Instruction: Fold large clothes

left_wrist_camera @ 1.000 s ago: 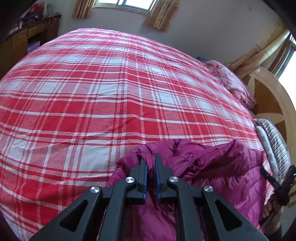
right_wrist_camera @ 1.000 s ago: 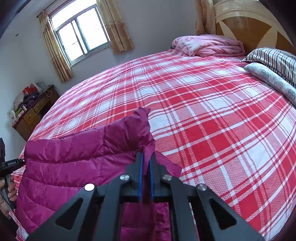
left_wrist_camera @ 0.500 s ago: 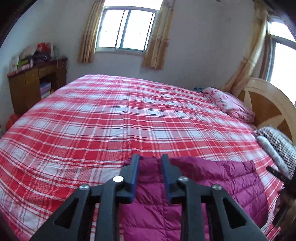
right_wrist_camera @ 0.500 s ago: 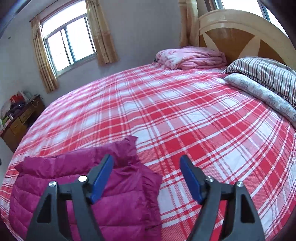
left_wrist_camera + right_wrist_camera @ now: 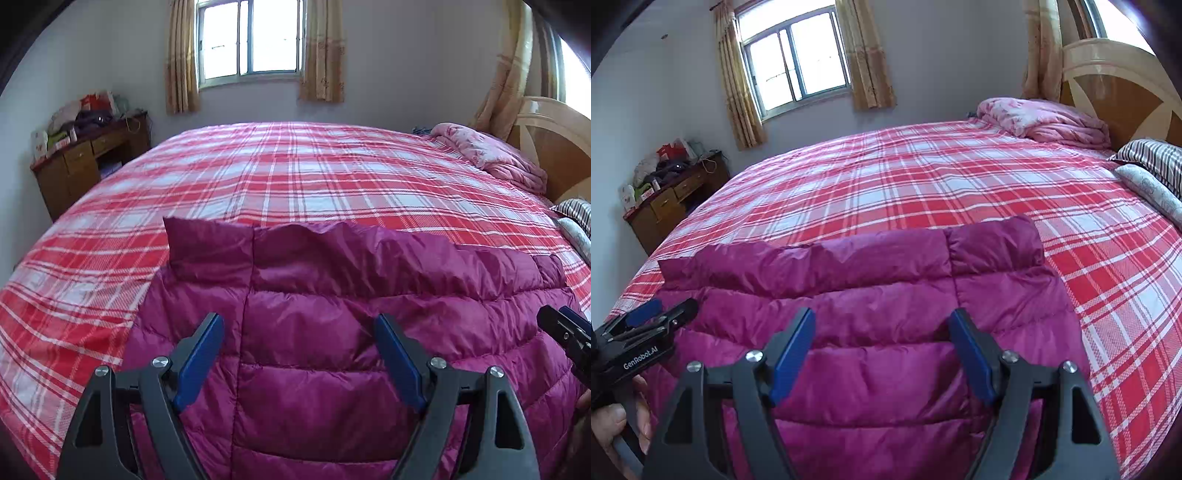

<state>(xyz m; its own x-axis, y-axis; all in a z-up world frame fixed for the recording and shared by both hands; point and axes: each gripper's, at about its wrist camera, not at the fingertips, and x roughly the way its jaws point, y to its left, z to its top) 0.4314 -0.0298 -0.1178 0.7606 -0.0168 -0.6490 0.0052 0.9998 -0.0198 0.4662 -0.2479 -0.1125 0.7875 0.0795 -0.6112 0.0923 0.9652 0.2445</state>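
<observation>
A magenta quilted down jacket (image 5: 351, 306) lies flat on the near part of the bed, its far edge folded into a smooth band; it also shows in the right wrist view (image 5: 886, 295). My left gripper (image 5: 299, 328) is open and empty, held above the jacket's left half. My right gripper (image 5: 882, 325) is open and empty above its right half. Each gripper shows at the edge of the other's view: the right one (image 5: 565, 332), the left one (image 5: 653, 317).
The bed has a red and white plaid cover (image 5: 295, 177). A pink quilt (image 5: 1041, 118), striped pillows (image 5: 1156, 158) and a wooden headboard (image 5: 1119, 92) are at the right. A cluttered wooden desk (image 5: 85, 158) stands left of the bed.
Both grippers were shut on the jacket's edge, then opened and let it go. The jacket now lies flat and both grippers have pulled back and risen.
</observation>
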